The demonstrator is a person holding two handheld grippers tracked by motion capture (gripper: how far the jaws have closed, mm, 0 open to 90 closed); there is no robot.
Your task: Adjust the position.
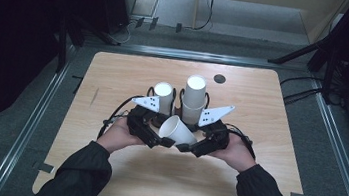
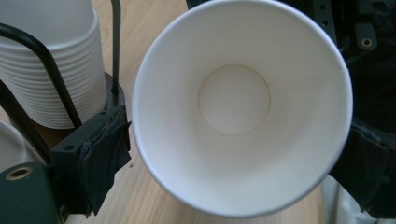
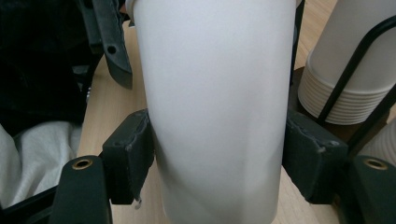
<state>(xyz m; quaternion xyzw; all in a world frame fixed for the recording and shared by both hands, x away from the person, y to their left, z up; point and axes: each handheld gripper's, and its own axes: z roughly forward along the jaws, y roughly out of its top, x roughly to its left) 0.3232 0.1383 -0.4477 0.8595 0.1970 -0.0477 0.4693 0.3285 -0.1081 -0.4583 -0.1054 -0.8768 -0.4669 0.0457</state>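
Gripping the white paper cup [image 1: 177,131] around its body, the right claw [image 1: 187,147] had its two black pads [image 3: 129,154] pressed against the cup's opposite sides, as the right claw view showed. The cup lay tilted in the air above the middle of the table [image 1: 114,78], nearer the table's near edge than its far one, with its open mouth turned toward the left claw [image 1: 153,139]. In the left claw view the cup's rim and pale inside faced the camera, and one padded jaw stood just beside the rim at its left; whether that pad touched the cup could not be told, nor whether the left claw was open or closed. Just behind the cup, two stacks of white cups [image 1: 194,98] stood upside down in a black wire holder [image 1: 179,98], the right stack taller than the left stack [image 1: 163,95]. A small dark round spot [image 1: 219,78] sat near the table's far edge.
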